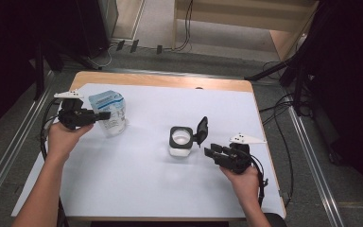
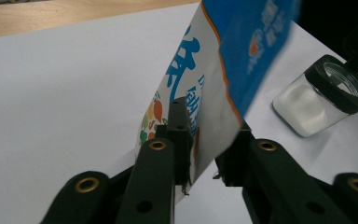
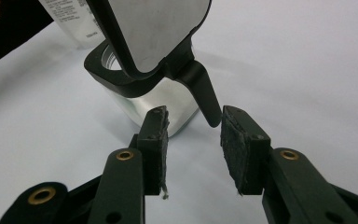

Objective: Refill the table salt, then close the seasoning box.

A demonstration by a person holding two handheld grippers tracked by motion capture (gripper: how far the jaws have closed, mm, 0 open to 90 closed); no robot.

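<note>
On the white mat [image 1: 137, 189], the pouch [image 1: 109, 112] is being released upright by the left gripper [image 1: 105, 115], its jaws parted; the right gripper [image 1: 209, 151] is being held unclenched beside the open jar [image 1: 180, 141].

The left gripper [image 1: 105, 115] and right gripper [image 1: 208, 152] are matte black, each topped by a pale grey three-cornered plate and trailing a black cable. Brass-ringed screw holes dot the jaw arms; the dark pads [image 3: 235, 140] look frayed, perhaps rubber. Both forearms are bare, sleeveless.
</note>
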